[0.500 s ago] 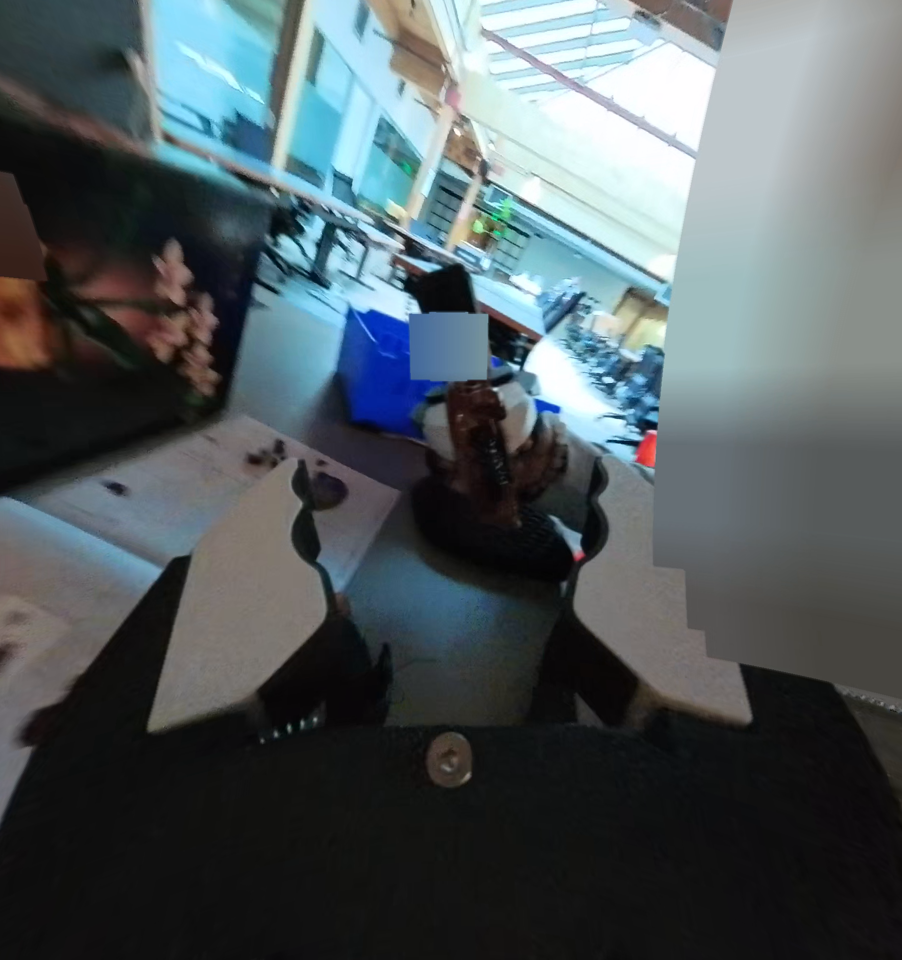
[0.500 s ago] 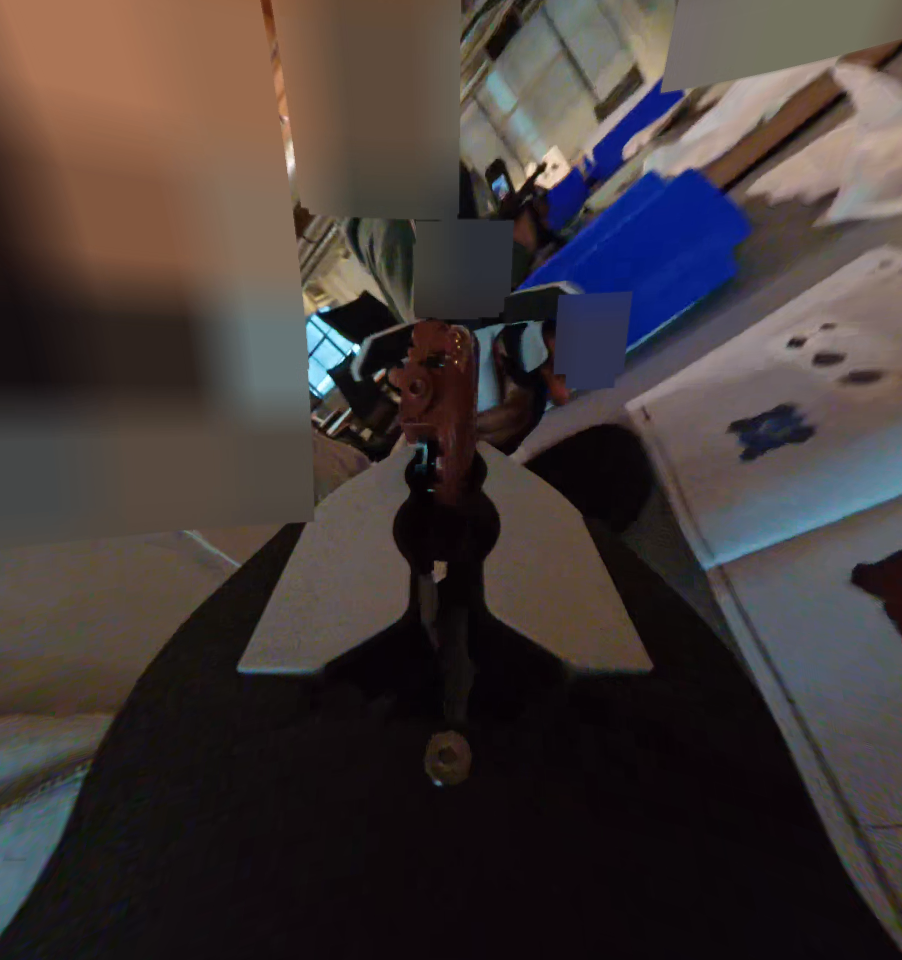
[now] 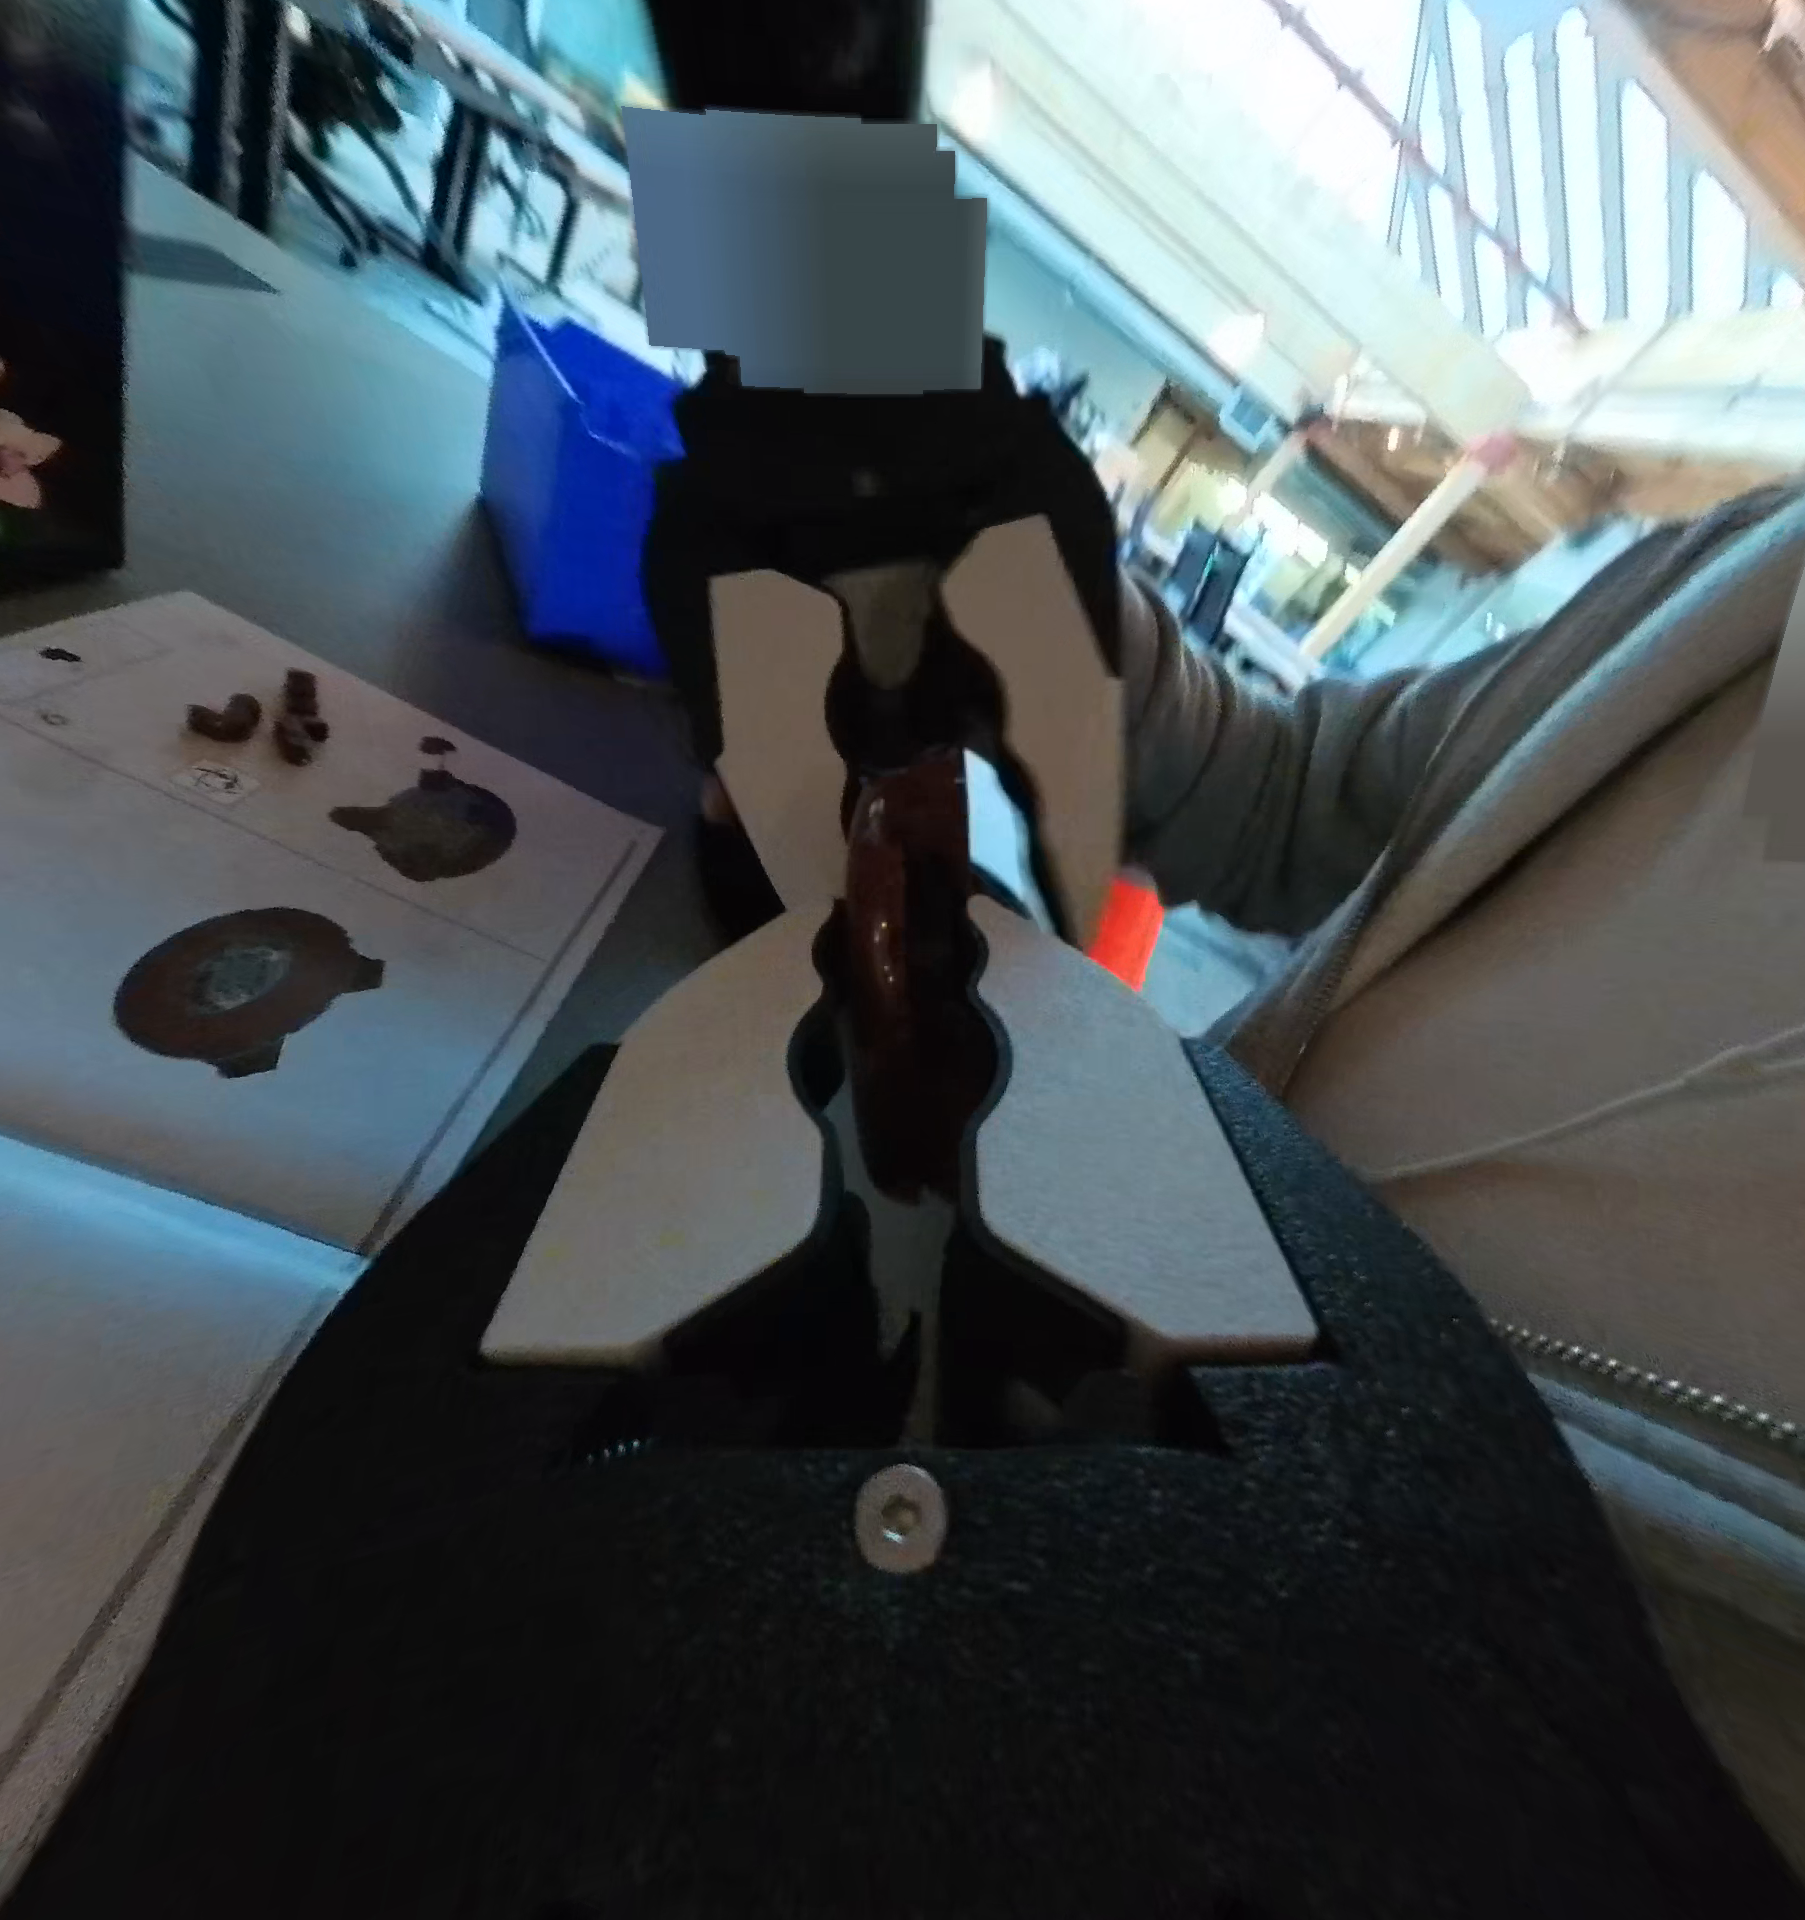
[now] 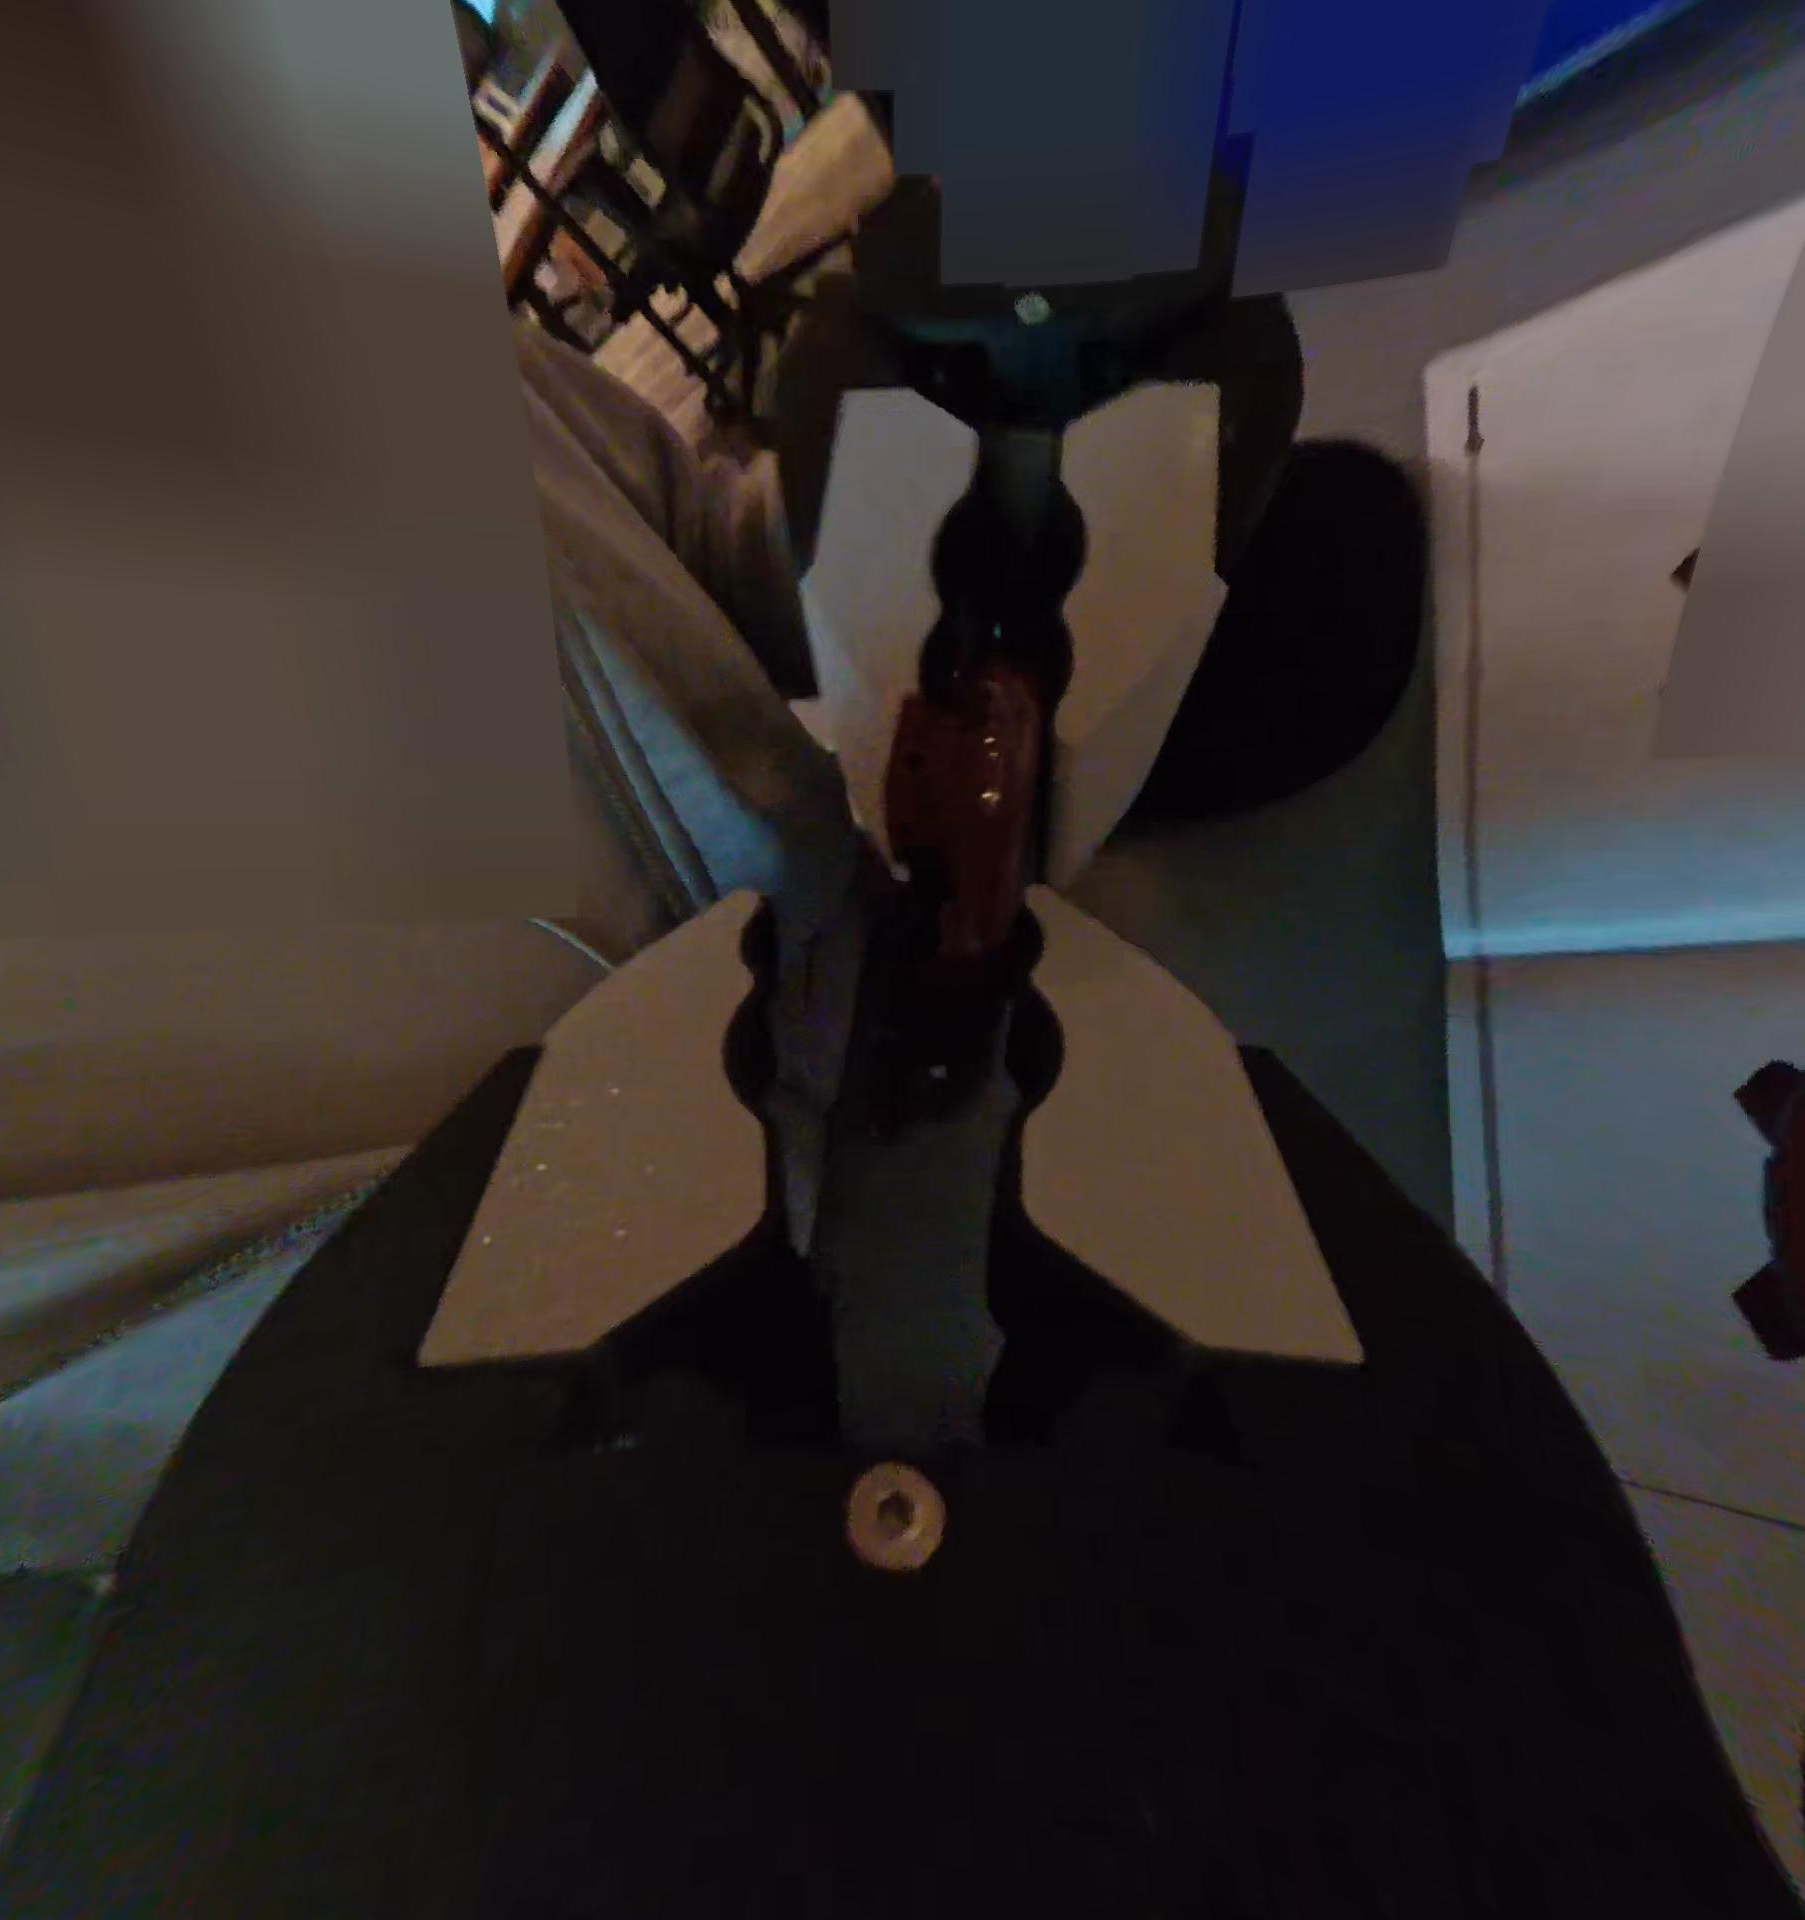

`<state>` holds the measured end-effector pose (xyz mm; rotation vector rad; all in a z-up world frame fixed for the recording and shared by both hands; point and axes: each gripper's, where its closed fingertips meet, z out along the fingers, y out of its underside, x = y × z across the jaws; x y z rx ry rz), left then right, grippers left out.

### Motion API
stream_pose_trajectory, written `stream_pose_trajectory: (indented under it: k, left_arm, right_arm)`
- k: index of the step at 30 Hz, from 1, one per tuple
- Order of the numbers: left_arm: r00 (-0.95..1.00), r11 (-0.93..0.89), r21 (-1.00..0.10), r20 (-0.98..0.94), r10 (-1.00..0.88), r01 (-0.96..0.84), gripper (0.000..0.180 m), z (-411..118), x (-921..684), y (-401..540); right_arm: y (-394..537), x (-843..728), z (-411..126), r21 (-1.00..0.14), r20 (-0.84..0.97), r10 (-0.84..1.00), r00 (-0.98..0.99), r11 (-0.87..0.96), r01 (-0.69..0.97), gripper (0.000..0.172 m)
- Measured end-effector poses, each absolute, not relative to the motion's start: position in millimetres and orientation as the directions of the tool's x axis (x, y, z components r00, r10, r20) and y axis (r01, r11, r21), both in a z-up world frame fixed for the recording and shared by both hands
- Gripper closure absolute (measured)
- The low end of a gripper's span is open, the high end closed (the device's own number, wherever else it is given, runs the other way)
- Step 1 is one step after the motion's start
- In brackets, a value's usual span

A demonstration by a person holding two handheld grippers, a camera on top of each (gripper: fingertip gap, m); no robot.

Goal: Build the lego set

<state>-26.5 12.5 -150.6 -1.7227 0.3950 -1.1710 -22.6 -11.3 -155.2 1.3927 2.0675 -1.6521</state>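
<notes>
A glossy dark brown piece (image 3: 903, 883) hangs in the air between my two grippers, which face each other tip to tip. My left gripper (image 3: 898, 935) is shut on its near end, with both pads pressing on it. The right wrist view also shows the left gripper (image 4: 955, 779) clamped on the piece (image 4: 981, 790). My right gripper (image 4: 898, 925) is open: the piece lies against its right finger (image 4: 1106, 1039), and a gap shows beside its left finger (image 4: 649, 1091). The left wrist view shows the right gripper (image 3: 924, 821) with its jaws apart.
A white sheet (image 3: 98, 1091) with printed shapes lies on the grey table at the left. It carries small brown pieces (image 3: 254, 717) and a brown disc-like part (image 3: 233, 977). A blue bin (image 3: 576, 468) stands behind. A person's grey sleeve (image 3: 1293, 748) and beige jacket (image 3: 1604, 1091) are at the right. Only a small space, under 4 cm, lies between the two pairs of fingers.
My left gripper, wide open before, has moved in and shut on the brown piece. My right gripper, shut on the piece before, has opened its jaws.
</notes>
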Motion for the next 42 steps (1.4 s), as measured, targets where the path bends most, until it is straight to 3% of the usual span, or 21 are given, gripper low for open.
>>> stream_pose_trajectory:
  k: [3,5,7,8,9,10,12,15,16,19,21,24,27,31,42]
  left_arm:
    - [0.448,-0.452,-0.809,0.586,-0.675,0.376,0.163,-141,-42,15]
    - [0.455,-0.417,-0.779,0.617,-0.642,0.467,0.163,-138,-59,21]
    - [0.472,-0.367,-0.739,0.654,-0.591,0.565,0.164,-135,-80,29]
    - [0.487,-0.333,-0.721,0.670,-0.560,0.608,0.164,-135,-92,34]
    - [0.505,-0.298,-0.705,0.683,-0.528,0.643,0.163,-136,-103,39]
    - [0.519,-0.272,-0.694,0.694,-0.499,0.666,0.164,-137,-112,43]
    - [0.546,-0.242,-0.688,0.703,-0.456,0.684,0.164,-143,-121,48]
    - [0.567,-0.237,-0.696,0.700,-0.433,0.678,0.163,-150,-120,50]
    - [0.562,-0.246,-0.697,0.700,-0.441,0.674,0.163,-150,-118,49]
    - [0.568,-0.262,-0.716,0.682,-0.461,0.647,0.163,-151,-113,48]
    - [0.580,-0.271,-0.729,0.672,-0.461,0.629,0.163,-154,-109,48]
    - [0.587,-0.283,-0.743,0.658,-0.472,0.606,0.163,-155,-105,47]
    - [0.563,-0.310,-0.735,0.668,-0.486,0.603,0.164,-156,-101,46]
    - [0.558,-0.323,-0.732,0.672,-0.487,0.600,0.163,-158,-100,47]
    - [0.539,-0.346,-0.723,0.682,-0.494,0.598,0.163,-159,-98,46]
  right_arm:
    - [12,-34,-119,-0.840,-0.476,0.672,-0.567,-0.156,0.520,0.118]
    - [44,-33,-72,-0.959,-0.279,0.820,-0.499,-0.208,0.194,0.113]
    - [78,-4,-14,-0.959,0.016,0.968,-0.250,-0.056,-0.277,0.106]
    - [92,16,5,-0.898,0.112,0.993,-0.044,0.082,-0.433,0.097]
    - [104,33,13,-0.841,0.191,0.969,0.156,0.244,-0.483,0.091]
    - [111,39,7,-0.826,0.276,0.918,0.285,0.378,-0.418,0.090]
    - [133,28,-34,-0.913,0.326,0.880,0.345,0.388,-0.127,0.097]
    - [156,8,-109,-0.946,0.288,0.907,0.308,0.219,0.239,0.111]
    - [165,6,-133,-0.927,0.261,0.915,0.308,0.148,0.345,0.124]
    - [186,7,-197,-0.807,0.126,0.942,0.312,-0.086,0.584,0.136]
    - [189,0,-220,-0.765,0.019,0.950,0.311,-0.186,0.616,0.140]
    - [192,-6,-240,-0.705,0.016,0.952,0.305,-0.206,0.679,0.152]
    - [189,-13,-244,-0.676,0.082,0.976,0.200,-0.092,0.731,0.161]
    - [205,-9,-250,-0.538,0.204,0.979,0.021,0.095,0.838,0.162]
    - [206,-18,-270,-0.393,0.120,0.970,-0.210,0.240,0.888,0.161]
